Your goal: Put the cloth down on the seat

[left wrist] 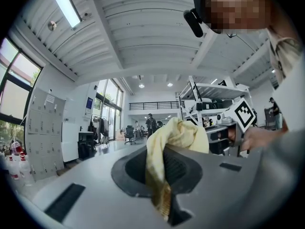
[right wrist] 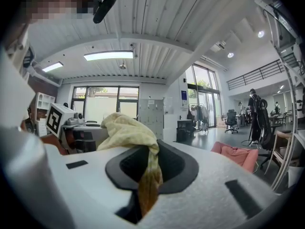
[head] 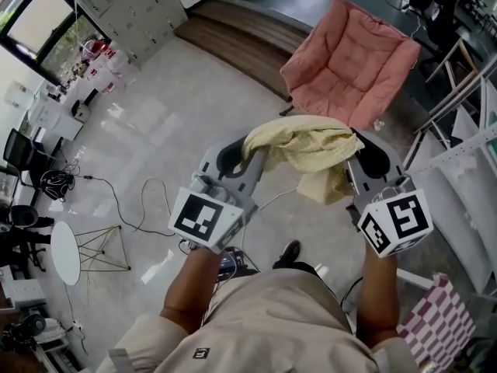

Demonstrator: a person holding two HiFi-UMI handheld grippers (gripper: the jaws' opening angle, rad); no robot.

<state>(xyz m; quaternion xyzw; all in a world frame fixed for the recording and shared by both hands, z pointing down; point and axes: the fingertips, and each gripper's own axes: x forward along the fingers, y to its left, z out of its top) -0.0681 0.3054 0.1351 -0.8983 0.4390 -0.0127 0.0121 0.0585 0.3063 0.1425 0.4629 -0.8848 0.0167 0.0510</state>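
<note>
A pale yellow cloth (head: 307, 150) hangs bunched between my two grippers, held up in the air over the floor. In the head view my left gripper (head: 250, 155) grips its left end and my right gripper (head: 356, 152) its right end. The left gripper view shows the cloth (left wrist: 159, 168) pinched between the shut jaws of the left gripper (left wrist: 164, 173). In the right gripper view a fold of the cloth (right wrist: 148, 173) is clamped in the right gripper (right wrist: 147, 178). The seat, a pink padded chair (head: 349, 61), stands just beyond the cloth; its edge (right wrist: 238, 156) shows in the right gripper view.
A white metal rack (head: 466, 169) stands close on the right, with a pink-and-white checked item (head: 439, 317) below it. Cables (head: 124, 200) trail over the glossy floor on the left beside a small round white table (head: 64, 252). A wooden step (head: 241, 33) lies behind the chair.
</note>
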